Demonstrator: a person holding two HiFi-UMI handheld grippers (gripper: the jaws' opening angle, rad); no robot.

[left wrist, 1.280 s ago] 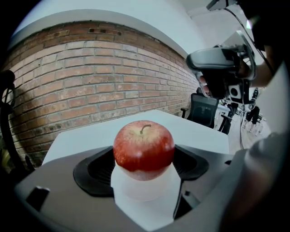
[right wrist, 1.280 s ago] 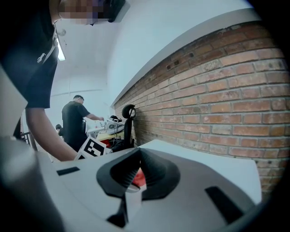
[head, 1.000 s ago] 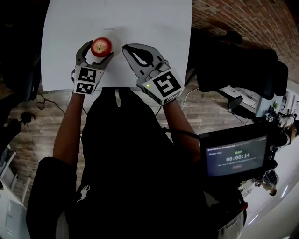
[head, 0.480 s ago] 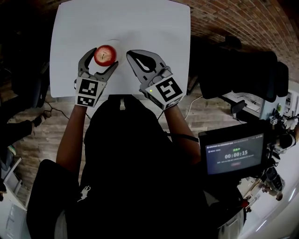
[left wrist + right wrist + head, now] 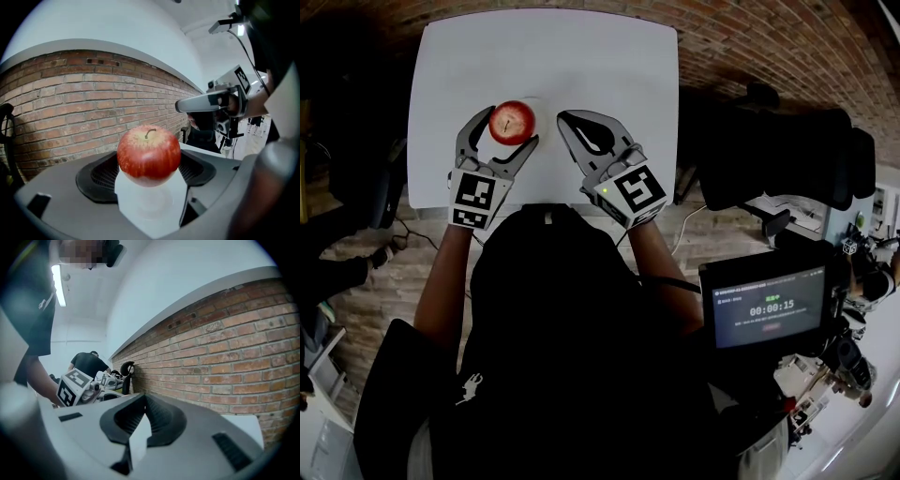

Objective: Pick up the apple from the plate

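A red apple sits between the jaws of my left gripper, which is shut on it over the white table. In the left gripper view the apple fills the space between the dark pads, stem up, and my left gripper holds it above a pale round plate. In the head view the white plate shows only faintly just behind the apple. My right gripper hovers to the apple's right, shut and empty; in its own view my right gripper has its tips touching.
A brick wall runs beyond the table's far edge. To the table's right stand black chairs, and a screen with a timer is at my lower right. The table's front edge lies just under both grippers.
The head view has shifted, so the table and both grippers sit lower in the picture. The left gripper keeps its hold on the apple; the right gripper stays shut beside it.
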